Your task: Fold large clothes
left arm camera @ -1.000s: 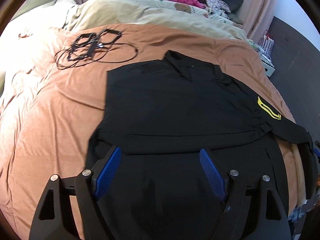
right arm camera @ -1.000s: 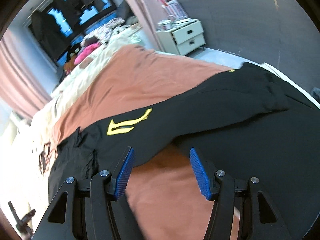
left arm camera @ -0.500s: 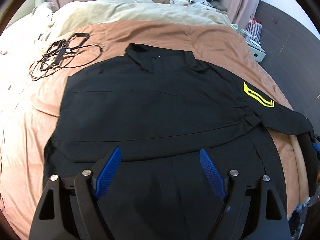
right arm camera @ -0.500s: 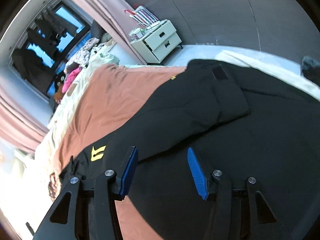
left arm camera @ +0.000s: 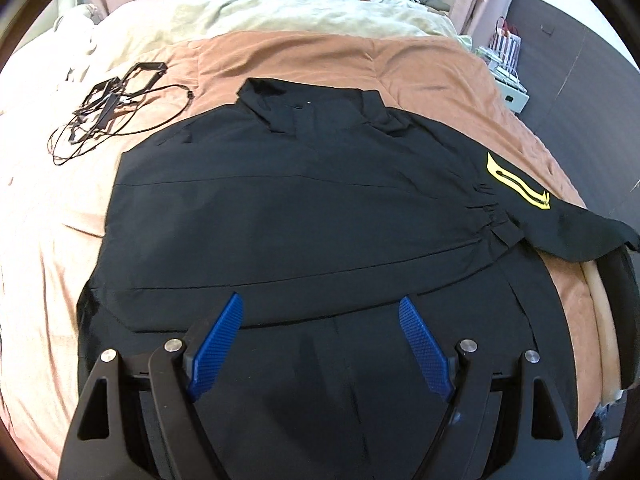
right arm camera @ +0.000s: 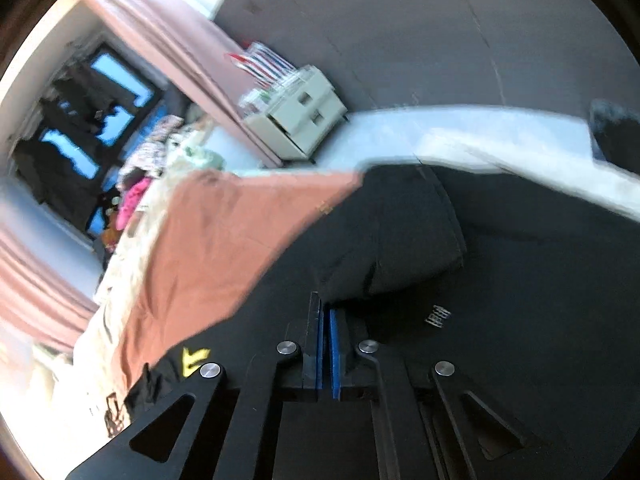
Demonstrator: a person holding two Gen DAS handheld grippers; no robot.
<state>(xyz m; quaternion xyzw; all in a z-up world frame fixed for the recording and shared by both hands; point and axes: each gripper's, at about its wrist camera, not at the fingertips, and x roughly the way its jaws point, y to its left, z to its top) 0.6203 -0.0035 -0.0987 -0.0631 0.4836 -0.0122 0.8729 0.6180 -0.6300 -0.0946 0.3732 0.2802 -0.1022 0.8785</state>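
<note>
A large black garment lies spread flat on the brown blanket, collar at the far end. Its right sleeve, marked with a yellow emblem, stretches off toward the bed's right edge. My left gripper hovers open over the near hem, nothing between its blue pads. In the blurred right wrist view, my right gripper has its pads pressed together at the edge of the folded sleeve end, pinching the black cloth at the tips.
A tangle of black cables lies on the blanket at the far left. A cream duvet and piled clothes sit beyond. A white nightstand stands by the dark wall on the right.
The right gripper's jaws went from wide apart to pressed together at the sleeve end, and its view swung toward the wall. The left view shifted until the garment was centred.
</note>
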